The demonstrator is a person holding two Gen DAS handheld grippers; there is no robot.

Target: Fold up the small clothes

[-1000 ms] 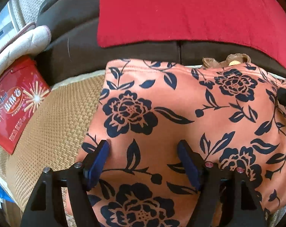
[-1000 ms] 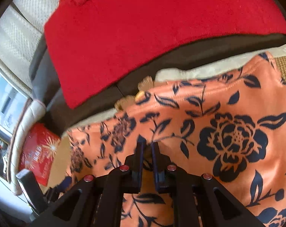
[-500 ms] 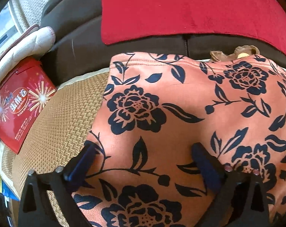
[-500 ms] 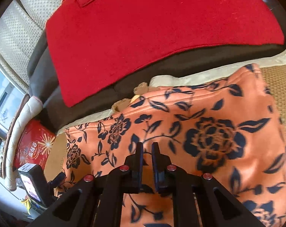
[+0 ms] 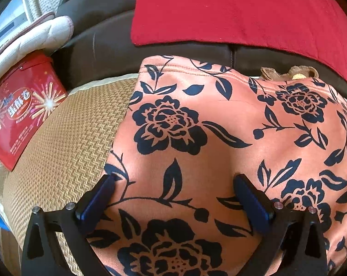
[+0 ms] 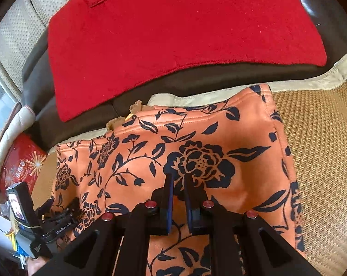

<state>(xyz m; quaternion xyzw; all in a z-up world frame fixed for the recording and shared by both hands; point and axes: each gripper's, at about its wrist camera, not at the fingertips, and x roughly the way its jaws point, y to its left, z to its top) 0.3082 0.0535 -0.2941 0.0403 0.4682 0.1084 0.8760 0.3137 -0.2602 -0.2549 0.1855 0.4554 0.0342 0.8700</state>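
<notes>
An orange garment with dark blue flowers point(image 5: 219, 138) point(image 6: 196, 151) lies spread flat on a woven mat point(image 5: 65, 138) point(image 6: 322, 149). My left gripper point(image 5: 173, 184) hovers over the garment's left part, its blue pads wide open with nothing pinched between them. It also shows at the lower left of the right wrist view as the left gripper point(image 6: 61, 203). My right gripper point(image 6: 179, 181) is over the middle of the garment near a large flower. Its jaws are shut, and only a narrow slit remains between them with no cloth pinched.
A red cloth point(image 5: 231, 9) point(image 6: 173, 34) drapes over the dark sofa back point(image 5: 104, 46) behind the garment. A red snack tin point(image 5: 19, 112) and a quilted cream cushion point(image 5: 35, 39) lie at the left. A small brown item point(image 5: 288, 72) peeks out behind the garment's far edge.
The left jaws have spread wider over the garment. The right gripper has drawn back and up, so more of the garment and the mat on the right now shows.
</notes>
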